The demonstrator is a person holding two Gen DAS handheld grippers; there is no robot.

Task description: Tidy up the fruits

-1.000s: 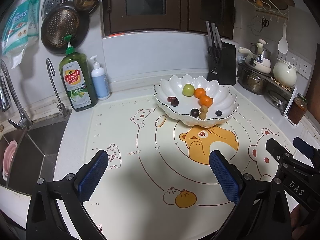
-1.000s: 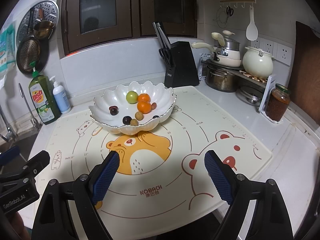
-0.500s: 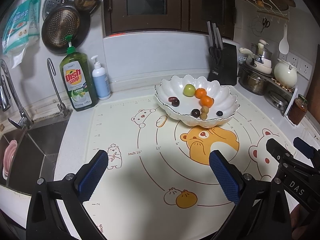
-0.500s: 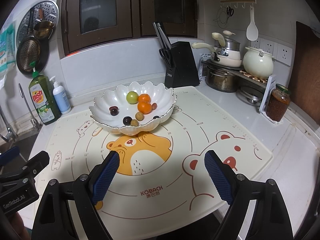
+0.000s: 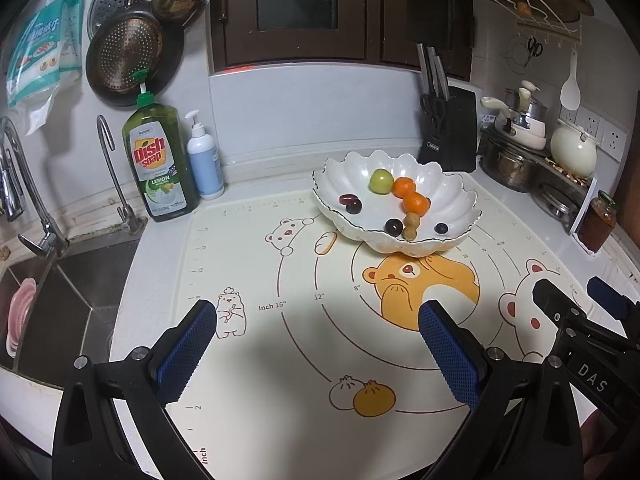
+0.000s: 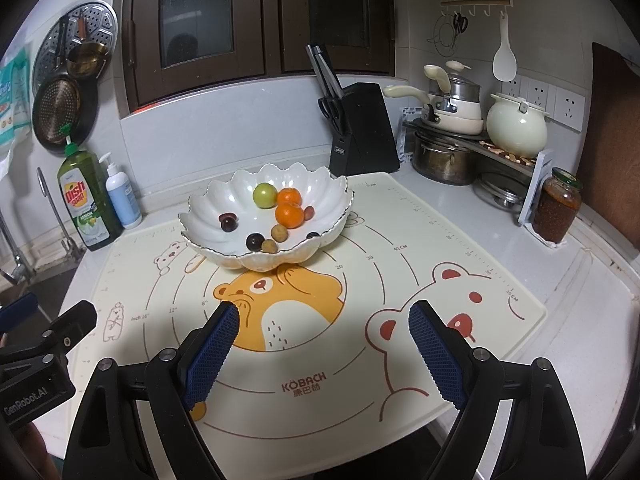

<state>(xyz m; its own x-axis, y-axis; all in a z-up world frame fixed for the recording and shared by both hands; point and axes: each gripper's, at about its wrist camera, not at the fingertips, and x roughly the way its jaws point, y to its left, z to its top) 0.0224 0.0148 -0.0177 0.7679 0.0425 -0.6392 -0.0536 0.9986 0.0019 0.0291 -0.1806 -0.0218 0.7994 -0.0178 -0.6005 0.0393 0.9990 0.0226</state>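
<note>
Two pairs of tongs hang over our surface [image 6: 560, 352], both spread wide and pinching nothing. Starting at the left, we see the sink [image 5: 60, 292], then a green dish soap bottle [image 5: 160, 164] and a small white pump bottle [image 5: 205, 160] standing just beside it against the wall. Our left tongs [image 5: 316, 344] hover above the bear-printed mat [image 5: 280, 360], well apart from the fruit. Further right, the white scalloped bowl [image 6: 224, 196] sits on the mat's far part and holds all the fruit: a green one [image 6: 265, 195], two oranges [image 6: 289, 214] touching each other, several dark round ones and two small tan ones. Our right tongs [image 6: 322, 344] hang over the mat near its front edge. Behind the bowl stands a black knife block [image 6: 364, 128]; pots and a jar [image 6: 557, 210] are at the far right.
</note>
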